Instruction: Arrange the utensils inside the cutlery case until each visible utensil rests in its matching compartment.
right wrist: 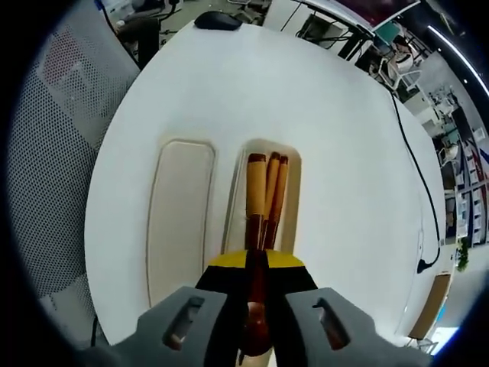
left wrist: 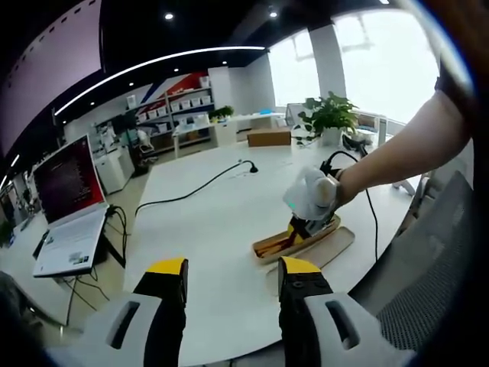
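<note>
Left gripper view low, across table (left wrist: 206, 222), farther off, right gripper view straight down, close, both sharing cutlery case (left wrist: 306, 243).

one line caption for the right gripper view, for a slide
Right gripper shut on a wooden utensil above the cutlery case, lid lying beside it on the white table.

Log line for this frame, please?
right gripper: shut on wooden utensil over cutlery case | lid: beside case | left gripper: open, empty

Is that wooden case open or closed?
Open: the case lies uncovered with wooden utensils inside, and its lid rests beside it on the table.
</note>
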The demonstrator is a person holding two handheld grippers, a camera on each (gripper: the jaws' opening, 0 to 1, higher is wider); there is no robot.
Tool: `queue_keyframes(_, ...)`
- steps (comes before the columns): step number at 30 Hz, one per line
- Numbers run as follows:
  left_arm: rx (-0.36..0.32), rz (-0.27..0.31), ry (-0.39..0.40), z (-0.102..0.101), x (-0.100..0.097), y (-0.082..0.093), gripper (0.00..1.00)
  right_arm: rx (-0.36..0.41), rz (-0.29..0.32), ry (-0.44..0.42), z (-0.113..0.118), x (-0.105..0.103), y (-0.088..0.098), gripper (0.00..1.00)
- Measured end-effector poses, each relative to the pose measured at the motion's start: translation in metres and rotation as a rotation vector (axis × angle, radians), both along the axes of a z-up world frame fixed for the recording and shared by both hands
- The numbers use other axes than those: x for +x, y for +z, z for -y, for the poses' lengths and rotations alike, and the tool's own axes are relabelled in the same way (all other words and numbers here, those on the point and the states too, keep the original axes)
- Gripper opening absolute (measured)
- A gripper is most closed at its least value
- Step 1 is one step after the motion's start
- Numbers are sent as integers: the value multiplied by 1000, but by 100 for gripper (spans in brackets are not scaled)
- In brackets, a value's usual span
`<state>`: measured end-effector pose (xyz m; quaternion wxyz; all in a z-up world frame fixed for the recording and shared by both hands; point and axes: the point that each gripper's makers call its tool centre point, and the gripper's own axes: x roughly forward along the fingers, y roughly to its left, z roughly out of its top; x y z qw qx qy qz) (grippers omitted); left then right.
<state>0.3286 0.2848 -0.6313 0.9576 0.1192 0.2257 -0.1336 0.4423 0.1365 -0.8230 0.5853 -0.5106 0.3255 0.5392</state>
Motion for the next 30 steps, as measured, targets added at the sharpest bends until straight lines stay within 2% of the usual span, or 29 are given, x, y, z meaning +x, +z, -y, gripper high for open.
queue_keyframes(7,3,-2,-4,1,0,0,48,10,16,-8,2,2,6,10)
queue_keyframes(13,6,0,-5,1,-1,1,48,28,22,-28,9,1,12,10)
queue_keyframes(17,7,1,-5,2,-1,1,48,34,56,-29,13,4,18,22)
queue_keyframes(25,7,8,-2,1,0,2,48,68,93,-60,21,8,34,29)
queue_keyframes(30,7,13,0,1,0,3,49,84,116,-87,28,11,41,37)
